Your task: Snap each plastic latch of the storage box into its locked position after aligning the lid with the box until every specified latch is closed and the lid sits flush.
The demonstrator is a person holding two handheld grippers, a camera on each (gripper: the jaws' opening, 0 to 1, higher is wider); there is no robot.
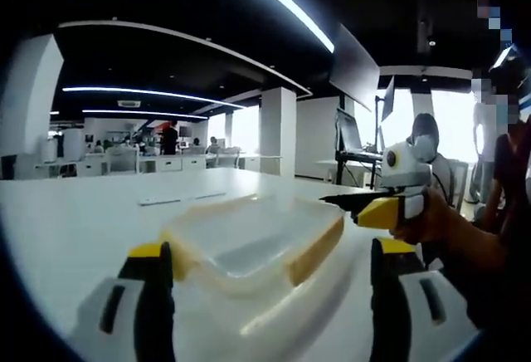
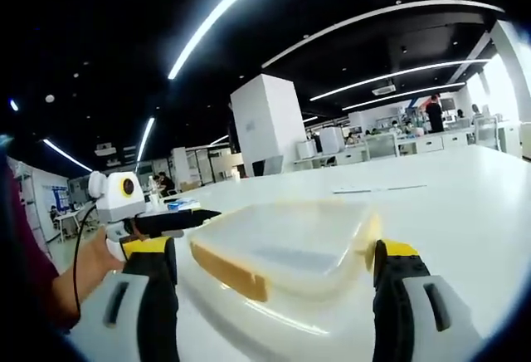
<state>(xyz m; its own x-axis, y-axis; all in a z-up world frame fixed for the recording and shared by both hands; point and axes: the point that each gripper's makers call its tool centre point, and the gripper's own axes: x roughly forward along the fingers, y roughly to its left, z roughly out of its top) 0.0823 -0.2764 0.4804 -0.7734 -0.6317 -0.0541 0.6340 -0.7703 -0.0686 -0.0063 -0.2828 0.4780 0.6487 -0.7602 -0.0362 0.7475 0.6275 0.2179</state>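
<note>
The translucent storage box [image 1: 249,246] lies on the white table [image 1: 75,229] with its lid on top. A yellow latch [image 1: 319,250] runs along its right side, and another [image 1: 178,256] sits at its left corner. My left gripper [image 1: 270,248] is open, one jaw on each side of the box's near end. The right gripper [image 1: 377,208], held by a hand, reaches in at the box's far right corner. In the right gripper view, the box [image 2: 286,250] shows a yellow latch [image 2: 232,275], and my right gripper [image 2: 271,250] stands open around it. The left gripper [image 2: 166,221] comes in from the left.
The white table [image 2: 465,188] stretches far beyond the box, with a thin slot [image 1: 182,200] in its top. A person's hand and sleeve [image 1: 465,246] are at the right. A monitor stand [image 1: 353,142], a white pillar [image 1: 278,129] and desks with people stand behind.
</note>
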